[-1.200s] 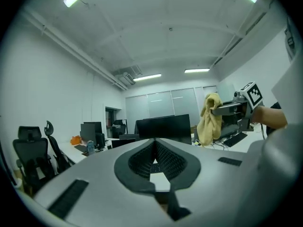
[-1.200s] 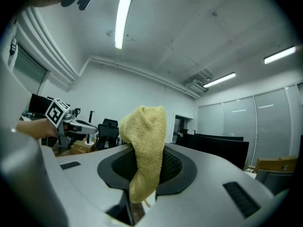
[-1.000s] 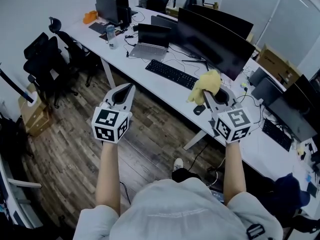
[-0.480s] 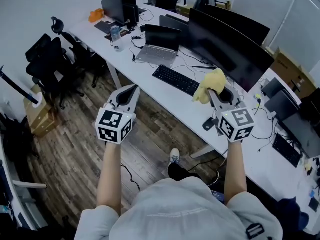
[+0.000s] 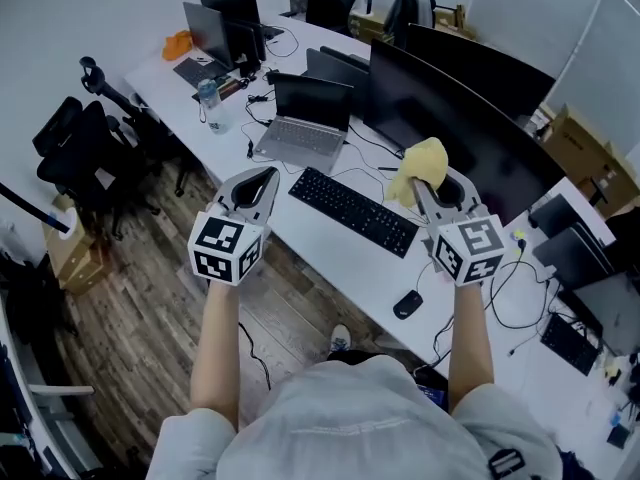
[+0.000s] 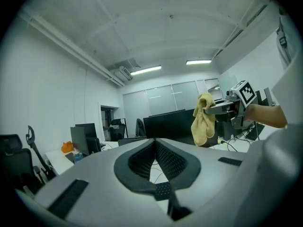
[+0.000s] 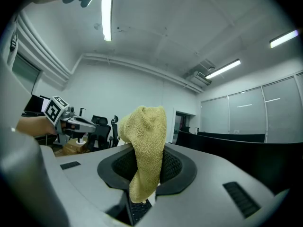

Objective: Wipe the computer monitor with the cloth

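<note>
A yellow cloth (image 5: 420, 171) hangs bunched from my right gripper (image 5: 424, 183), whose jaws are shut on it; in the right gripper view the cloth (image 7: 144, 150) drapes down between the jaws. The wide dark curved monitor (image 5: 455, 128) stands on the white desk (image 5: 330, 243) just beyond the cloth. My left gripper (image 5: 257, 180) is held over the desk's front edge, left of the black keyboard (image 5: 353, 211), jaws shut and empty. From the left gripper view the cloth (image 6: 204, 119) and the right gripper show at the right, in front of the monitor (image 6: 168, 123).
An open laptop (image 5: 305, 118), a water bottle (image 5: 209, 103), a second dark screen (image 5: 226, 18) and an orange object (image 5: 179, 40) sit on the desk's left. A mouse (image 5: 406, 304) lies near the front edge. Black office chairs (image 5: 75, 143) stand on the wooden floor at left. Cardboard boxes (image 5: 580, 158) at right.
Both grippers have moved in over the desk toward the monitor. The cloth now sits right in front of the screen; the keyboard lies between the two grippers.
</note>
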`<action>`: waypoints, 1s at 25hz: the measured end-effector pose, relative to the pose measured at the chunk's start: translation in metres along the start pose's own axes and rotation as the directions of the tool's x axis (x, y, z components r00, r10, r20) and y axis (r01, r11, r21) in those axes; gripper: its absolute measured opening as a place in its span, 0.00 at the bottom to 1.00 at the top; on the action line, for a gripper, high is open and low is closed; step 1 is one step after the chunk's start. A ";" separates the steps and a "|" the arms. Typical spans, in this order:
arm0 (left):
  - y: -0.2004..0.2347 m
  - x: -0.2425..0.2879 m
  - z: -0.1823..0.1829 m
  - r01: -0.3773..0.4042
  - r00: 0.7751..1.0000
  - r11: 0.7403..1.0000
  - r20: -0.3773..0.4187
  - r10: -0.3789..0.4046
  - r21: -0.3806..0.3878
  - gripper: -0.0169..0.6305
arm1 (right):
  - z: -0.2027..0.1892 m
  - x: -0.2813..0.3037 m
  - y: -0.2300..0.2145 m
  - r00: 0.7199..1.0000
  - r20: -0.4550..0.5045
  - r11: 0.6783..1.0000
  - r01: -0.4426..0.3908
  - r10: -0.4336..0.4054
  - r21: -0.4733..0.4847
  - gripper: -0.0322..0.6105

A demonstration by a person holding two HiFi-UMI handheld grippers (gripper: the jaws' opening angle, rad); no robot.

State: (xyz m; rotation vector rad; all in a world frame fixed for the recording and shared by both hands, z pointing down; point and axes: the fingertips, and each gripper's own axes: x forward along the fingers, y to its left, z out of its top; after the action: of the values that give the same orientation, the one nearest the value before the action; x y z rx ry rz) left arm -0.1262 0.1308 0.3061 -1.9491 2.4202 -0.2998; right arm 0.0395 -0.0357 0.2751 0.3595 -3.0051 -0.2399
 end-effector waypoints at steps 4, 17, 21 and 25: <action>0.005 0.041 -0.001 0.011 1.000 1.000 -0.008 -0.012 -0.016 0.06 | -0.004 0.022 -0.031 1.000 0.017 1.000 0.011 -0.011 -0.006 0.22; 0.013 0.121 -0.010 0.054 0.998 0.998 -0.022 -0.054 -0.034 0.06 | -0.029 0.061 -0.083 0.999 -0.040 0.998 0.016 -0.018 -0.055 0.23; 0.026 0.146 -0.013 0.078 0.997 0.997 -0.016 -0.079 -0.026 0.06 | -0.033 0.077 -0.096 0.997 -0.054 0.997 0.053 -0.056 -0.060 0.23; 0.048 0.178 -0.020 0.096 0.995 0.995 -0.011 -0.096 -0.005 0.06 | -0.037 0.102 -0.107 0.993 -0.069 0.995 0.089 -0.092 -0.041 0.23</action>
State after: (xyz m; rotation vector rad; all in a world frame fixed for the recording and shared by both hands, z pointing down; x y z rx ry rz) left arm -0.2146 -0.0289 0.3360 -2.0746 2.3402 -0.3078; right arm -0.0309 -0.1681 0.3025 0.4911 -2.9139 -0.2852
